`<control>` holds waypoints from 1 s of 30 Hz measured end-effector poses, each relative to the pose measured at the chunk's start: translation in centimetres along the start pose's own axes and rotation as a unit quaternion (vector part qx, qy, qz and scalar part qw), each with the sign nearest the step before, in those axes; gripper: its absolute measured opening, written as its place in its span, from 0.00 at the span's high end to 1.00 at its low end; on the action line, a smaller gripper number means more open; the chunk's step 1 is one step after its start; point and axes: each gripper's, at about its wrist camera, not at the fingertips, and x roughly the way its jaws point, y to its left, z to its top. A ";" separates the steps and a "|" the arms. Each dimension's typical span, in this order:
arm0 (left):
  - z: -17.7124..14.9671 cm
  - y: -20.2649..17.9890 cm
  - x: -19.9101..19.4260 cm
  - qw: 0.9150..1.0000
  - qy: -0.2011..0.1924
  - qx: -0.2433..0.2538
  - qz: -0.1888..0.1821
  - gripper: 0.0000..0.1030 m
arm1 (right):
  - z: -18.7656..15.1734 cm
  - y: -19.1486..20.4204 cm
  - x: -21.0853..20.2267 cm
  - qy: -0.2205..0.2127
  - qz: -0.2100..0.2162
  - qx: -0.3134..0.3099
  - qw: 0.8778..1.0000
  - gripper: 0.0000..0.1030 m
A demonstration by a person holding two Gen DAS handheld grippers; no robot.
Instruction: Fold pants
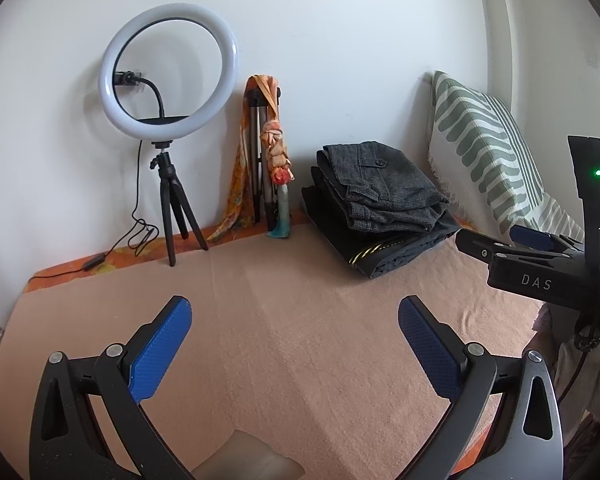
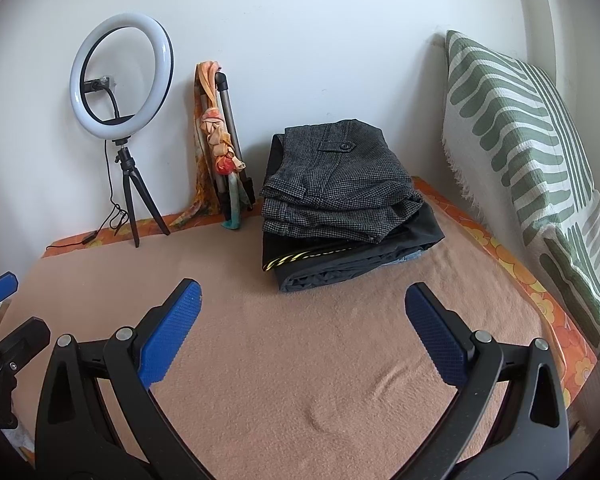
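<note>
A stack of folded pants was seen at the far side of the bed, near the wall and beside a striped pillow. The left gripper and right gripper were held above the bare blanket, jaws spread wide and gripping nothing. No unfolded pair was in view; the task was judged finished or between garments, with another pair to be fetched next. The long axis of the top grey pair ran roughly left to right, pocket flap uppermost.
</note>
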 end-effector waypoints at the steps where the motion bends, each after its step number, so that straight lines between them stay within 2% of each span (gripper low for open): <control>1: 0.0 0.0 0.0 1.000 0.000 0.000 0.000 0.00 | 0.0 0.0 0.0 0.000 0.000 0.000 1.000 0.00; 30: -0.2 0.0 -0.1 1.000 0.002 0.002 -0.001 0.00 | -0.2 0.2 0.3 0.006 0.008 0.006 1.000 0.00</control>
